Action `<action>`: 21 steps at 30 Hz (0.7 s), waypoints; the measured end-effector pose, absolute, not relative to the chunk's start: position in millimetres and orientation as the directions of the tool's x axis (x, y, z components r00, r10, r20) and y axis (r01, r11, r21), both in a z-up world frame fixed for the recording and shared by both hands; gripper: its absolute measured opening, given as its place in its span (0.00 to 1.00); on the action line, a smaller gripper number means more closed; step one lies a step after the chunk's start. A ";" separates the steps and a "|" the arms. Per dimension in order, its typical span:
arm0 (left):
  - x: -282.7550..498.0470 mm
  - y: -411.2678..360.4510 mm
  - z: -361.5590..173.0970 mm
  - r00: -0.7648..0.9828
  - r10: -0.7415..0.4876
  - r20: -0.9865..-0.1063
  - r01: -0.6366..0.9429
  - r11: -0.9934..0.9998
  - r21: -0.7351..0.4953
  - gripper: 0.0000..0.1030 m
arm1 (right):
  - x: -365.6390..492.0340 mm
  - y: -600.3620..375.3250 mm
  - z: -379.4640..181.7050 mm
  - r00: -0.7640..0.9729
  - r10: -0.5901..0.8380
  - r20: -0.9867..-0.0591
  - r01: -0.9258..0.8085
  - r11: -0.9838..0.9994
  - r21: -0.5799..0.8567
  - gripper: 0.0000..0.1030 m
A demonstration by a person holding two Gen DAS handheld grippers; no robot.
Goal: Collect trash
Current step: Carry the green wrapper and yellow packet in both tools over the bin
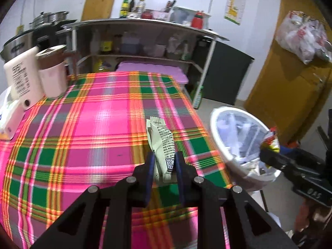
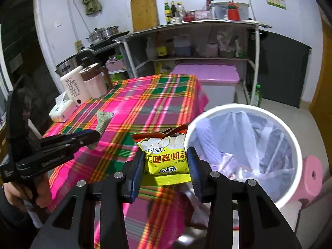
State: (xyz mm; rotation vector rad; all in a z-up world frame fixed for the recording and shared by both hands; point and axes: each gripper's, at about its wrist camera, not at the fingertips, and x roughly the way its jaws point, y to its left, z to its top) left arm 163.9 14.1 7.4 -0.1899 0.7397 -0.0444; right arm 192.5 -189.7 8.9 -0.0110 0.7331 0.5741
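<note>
The left claw (image 1: 164,161) is clamped on a pale green wrapper (image 1: 160,143), its blue pads (image 1: 150,166) pressing the printed lower end while the rest of the wrapper sticks out ahead above the plaid tablecloth (image 1: 93,124); in the right wrist view the same claw (image 2: 94,138) comes in from the left, gripped by a hand (image 2: 22,195) at the frame edge, with the wrapper's crimped end (image 2: 103,119) poking up past the tips, lifted off the cloth as far as can be judged; the right claw (image 2: 166,164) is closed on a yellow snack packet (image 2: 166,161), one pad at each side edge, the torn red top gaping open and showing white round shapes printed on the packet; this packet hangs just beside the rim of the white trash bin (image 2: 294,145), over the table's corner rather than over the bin's mouth; the bin carries a clear liner and already has crumpled wrappers at the bottom, and it stands on the floor at the table's right edge, next to a pink stool (image 2: 313,174); at the far left of the table (image 2: 186,83) stand a white bottle (image 2: 72,89), a pink cup with a brown lid (image 2: 93,81) and a tissue pack (image 2: 62,110), well apart from both claws; behind the table, a metal shelf rack (image 2: 207,41) holds bottles and containers, and pots sit on a counter to its left.
</note>
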 end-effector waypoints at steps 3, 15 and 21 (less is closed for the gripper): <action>169.4 -2.3 11.3 0.737 -0.144 -0.661 0.015 0.980 -0.196 0.21 | 194.3 -203.3 7.3 0.608 0.470 -0.640 -0.467 0.863 0.190 0.40; 194.3 -60.5 11.2 0.702 -0.254 -0.665 0.151 0.966 -0.210 0.21 | 209.5 -247.1 -3.8 0.633 0.400 -0.663 -0.362 0.910 0.203 0.40; 206.3 -80.1 3.8 0.673 -0.290 -0.680 0.189 0.957 -0.221 0.21 | 219.4 -263.2 -13.4 0.627 0.377 -0.682 -0.325 0.922 0.211 0.40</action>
